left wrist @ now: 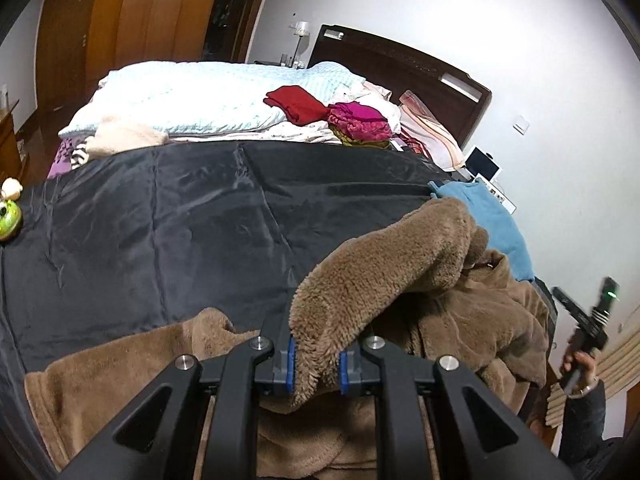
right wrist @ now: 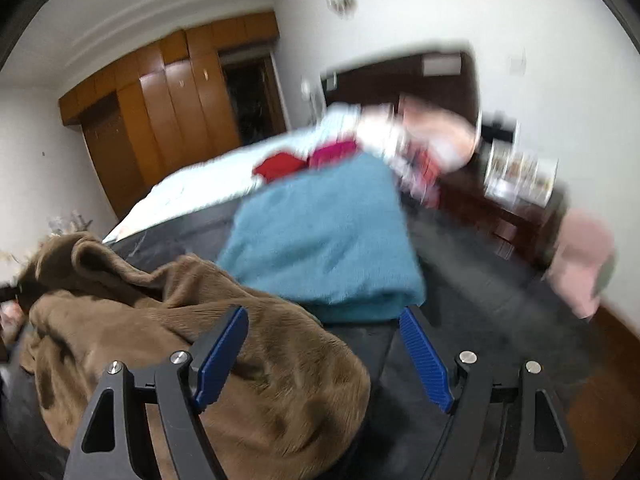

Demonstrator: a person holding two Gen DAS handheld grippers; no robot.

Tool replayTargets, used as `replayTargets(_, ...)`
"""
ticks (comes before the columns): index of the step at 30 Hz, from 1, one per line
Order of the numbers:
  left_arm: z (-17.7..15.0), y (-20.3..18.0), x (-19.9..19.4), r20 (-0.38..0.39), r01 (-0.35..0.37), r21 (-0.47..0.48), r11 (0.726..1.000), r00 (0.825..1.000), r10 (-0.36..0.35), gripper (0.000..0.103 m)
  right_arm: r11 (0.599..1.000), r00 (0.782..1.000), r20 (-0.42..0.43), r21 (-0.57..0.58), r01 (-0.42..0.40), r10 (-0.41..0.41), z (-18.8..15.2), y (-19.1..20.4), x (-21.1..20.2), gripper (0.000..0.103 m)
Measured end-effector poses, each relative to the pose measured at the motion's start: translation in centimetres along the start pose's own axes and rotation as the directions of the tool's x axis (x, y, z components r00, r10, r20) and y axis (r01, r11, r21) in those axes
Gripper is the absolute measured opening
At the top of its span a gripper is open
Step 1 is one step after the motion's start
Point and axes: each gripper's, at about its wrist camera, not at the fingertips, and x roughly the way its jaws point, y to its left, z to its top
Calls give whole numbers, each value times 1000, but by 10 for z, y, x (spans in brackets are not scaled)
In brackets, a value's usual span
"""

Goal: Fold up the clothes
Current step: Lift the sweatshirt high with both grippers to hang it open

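Fleece point(left wrist: 400, 264) unfolded, heaped on bed point(left wrist: 160, 216); left gripper point(left wrist: 316, 364) pinching edge, right gripper point(right wrist: 324, 356) wide, empty. Towel point(right wrist: 320, 232) folded; folding barely begun.

Left hand-held gripper point(left wrist: 316, 364) clamping brown fleece garment point(left wrist: 384, 272), dark bedspread point(left wrist: 160, 216), possibly 1 folded teal towel point(left wrist: 492, 224)

A brown fleece garment point(left wrist: 400, 280) lies crumpled on a dark grey sheet point(left wrist: 160, 220), its nap a lighter tan where it spreads flat. Just beyond the garment sits a folded teal towel point(right wrist: 328, 232). Farther up the sheet are a red cloth point(left wrist: 296, 104), a magenta bundle point(left wrist: 360, 120) and a pale blue quilt point(left wrist: 200, 96). The pads point(right wrist: 424, 360) are bright blue on black frames. A striped pink-and-white pillow point(left wrist: 432, 132) leans on the dark brown headboard point(left wrist: 400, 64).
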Motion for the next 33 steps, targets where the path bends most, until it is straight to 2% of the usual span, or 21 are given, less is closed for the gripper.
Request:
replayTargets(1,-1,0,0,-2,0,-7,1000,1000,0,17,998,997,-54,45,-44,46,1,-8,16,80)
replayTargets(3,-1,-1,0,-4,-4,-11,1000,1000,4,17,992,989,-109,96,-86,97,-4,-11,28,80)
replayTargets(5,-1,-2,-1,-4,-10,-8,1000,1000,10,17,988,981,-138,96,-123,136,-10,-4,33,79)
replayTargets(7,1,-4,-2,-2,-13,-6,1000,1000,13,17,990,977,-166,60,-126,134,-14,11,32,75)
replayTargets(8,2,-5,-4,3,-12,-6,1000,1000,12,17,993,976,-179,21,-119,121,-17,21,31,64)
replayTargets(9,4,-6,-5,9,-10,-8,1000,1000,10,17,995,976,-192,-8,-103,100,-20,28,31,44)
replayTargets(11,5,-7,-9,24,-5,-13,1000,1000,5,17,997,977,-207,-40,-60,51,-24,38,30,23)
replayTargets(12,6,-7,-13,34,-2,-18,1000,999,2,17,998,978,-204,-42,-39,29,-26,40,28,20)
replayTargets(15,5,-6,-28,66,3,-33,999,998,-1,17,997,990,-133,-61,47,-55,-22,46,7,15)
replayTargets(17,4,-5,-44,93,-1,-41,999,996,5,17,988,991,-22,-93,126,-128,-14,57,-19,12)
replayTargets(20,3,-4,-71,145,-8,-49,999,989,15,17,965,968,143,-140,224,-204,1,78,-57,12)
replayTargets(22,1,-3,-95,209,-23,-61,998,977,36,17,943,936,263,-172,285,-235,9,98,-86,12)
replayTargets(23,0,-2,-112,252,-24,-69,997,967,41,17,927,909,331,-188,325,-252,12,110,-100,12)
replayTargets(26,-6,3,-159,363,-12,-84,996,931,42,17,890,815,517,-197,411,-262,19,143,-141,12)
replayTargets(28,-11,5,-183,405,-27,-81,996,912,58,17,877,735,622,-158,453,-268,22,161,-168,12)
replayTargets(29,-14,4,-191,419,-39,-81,996,905,69,17,874,703,662,-150,462,-258,22,170,-182,12)
replayTargets(31,-17,3,-195,418,-44,-71,996,906,70,17,860,633,735,-137,492,-244,18,188,-204,12)
replayTargets(33,-18,-1,-190,398,-52,-62,997,915,73,19,824,551,798,-129,551,-243,10,206,-219,12)
